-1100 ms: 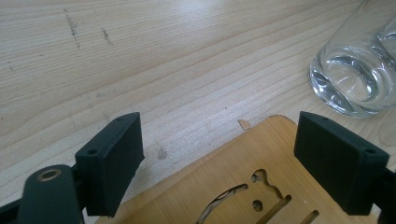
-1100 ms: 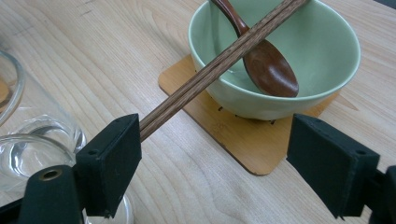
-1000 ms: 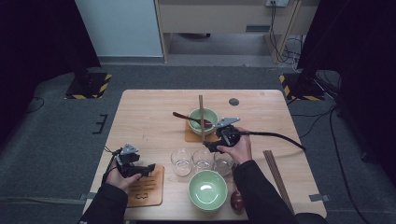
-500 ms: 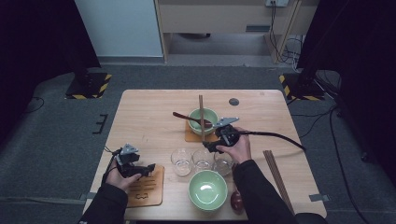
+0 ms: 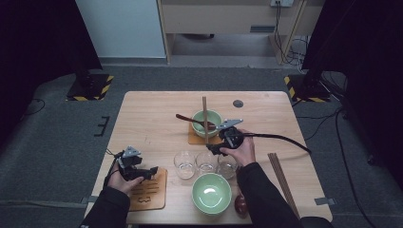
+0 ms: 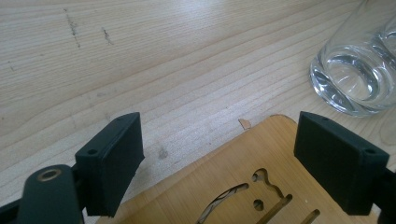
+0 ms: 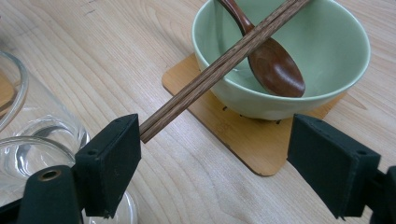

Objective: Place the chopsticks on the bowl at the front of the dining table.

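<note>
At twelve o'clock off the right hand-held gripper (image 7: pixel 215 163), jaws wide and empty, chopsticks (image 7: pixel 219 65) lie across the bowl (image 7: pixel 299 93). A clumsy pinch could roll them off or tip the spoon (image 7: pixel 275 70). Left hand-held gripper (image 6: pixel 219 163) gapes empty over the coaster (image 6: pixel 243 186).
</note>
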Demonstrator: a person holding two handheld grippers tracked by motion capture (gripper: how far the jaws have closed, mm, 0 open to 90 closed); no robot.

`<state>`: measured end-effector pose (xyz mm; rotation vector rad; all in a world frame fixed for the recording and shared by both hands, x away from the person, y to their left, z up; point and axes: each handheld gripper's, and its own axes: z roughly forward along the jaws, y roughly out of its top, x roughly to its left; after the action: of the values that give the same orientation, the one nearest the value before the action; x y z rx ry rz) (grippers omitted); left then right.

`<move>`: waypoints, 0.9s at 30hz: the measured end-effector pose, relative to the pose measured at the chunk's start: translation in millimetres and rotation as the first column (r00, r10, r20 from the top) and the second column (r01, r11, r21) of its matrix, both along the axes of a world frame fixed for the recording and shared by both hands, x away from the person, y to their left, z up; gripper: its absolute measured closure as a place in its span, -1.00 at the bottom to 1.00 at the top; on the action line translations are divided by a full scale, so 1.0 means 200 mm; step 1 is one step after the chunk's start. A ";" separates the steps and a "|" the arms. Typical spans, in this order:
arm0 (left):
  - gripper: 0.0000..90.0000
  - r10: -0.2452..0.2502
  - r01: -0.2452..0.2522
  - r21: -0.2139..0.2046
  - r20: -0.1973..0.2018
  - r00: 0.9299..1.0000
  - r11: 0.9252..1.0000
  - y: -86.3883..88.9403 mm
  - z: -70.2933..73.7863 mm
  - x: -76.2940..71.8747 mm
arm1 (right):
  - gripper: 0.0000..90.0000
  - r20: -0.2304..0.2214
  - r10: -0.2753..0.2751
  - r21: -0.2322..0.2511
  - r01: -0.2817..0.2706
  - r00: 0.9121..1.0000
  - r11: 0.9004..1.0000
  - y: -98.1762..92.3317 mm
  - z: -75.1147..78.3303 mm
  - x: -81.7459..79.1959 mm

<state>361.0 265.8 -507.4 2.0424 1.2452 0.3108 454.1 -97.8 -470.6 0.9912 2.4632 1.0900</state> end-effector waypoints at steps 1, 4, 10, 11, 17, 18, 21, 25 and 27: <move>-0.66 0.000 0.000 0.000 0.000 1.000 1.000 0.00 0.00 0.00 | -0.61 0.000 0.001 0.002 -0.001 1.000 1.000 0.00 0.00 0.00; -0.66 0.000 0.000 0.000 0.000 1.000 1.000 0.00 0.00 0.00 | -0.61 0.003 0.000 0.015 0.000 1.000 1.000 0.00 0.01 -0.01; -0.66 0.001 -0.001 -0.001 0.001 1.000 1.000 0.00 0.00 0.00 | -0.61 0.023 -0.022 0.031 0.022 0.999 0.999 -0.04 0.06 0.00; -0.66 0.001 -0.001 -0.002 0.001 1.000 1.000 0.00 0.00 0.00 | -0.61 0.028 -0.026 0.034 0.025 0.999 0.999 -0.04 0.07 0.00; -0.66 0.002 -0.002 -0.004 0.001 1.000 1.000 0.00 0.00 0.00 | -0.57 0.050 -0.066 0.071 0.062 0.997 0.996 -0.10 0.11 0.01; -0.66 0.003 -0.003 -0.006 -0.001 1.000 1.000 0.00 0.00 0.00 | -0.57 0.054 -0.087 0.082 0.083 0.995 0.993 -0.13 0.13 0.02; -0.64 0.005 -0.005 -0.010 -0.004 1.000 1.000 0.00 0.00 0.00 | -0.57 0.067 -0.117 0.100 0.110 0.991 0.989 -0.19 0.14 0.02; -0.59 0.006 -0.006 -0.009 -0.003 1.000 1.000 0.01 0.00 0.00 | -0.51 0.070 -0.159 0.129 0.149 0.985 0.980 -0.28 0.15 0.01; -0.57 0.008 -0.008 -0.008 -0.004 1.000 1.000 0.01 0.01 0.00 | -0.50 0.075 -0.177 0.136 0.166 0.981 0.977 -0.32 0.14 0.01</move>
<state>360.4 267.0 -506.4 2.0325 1.2549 0.3049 455.4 -162.6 -441.7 1.1457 2.2156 1.2192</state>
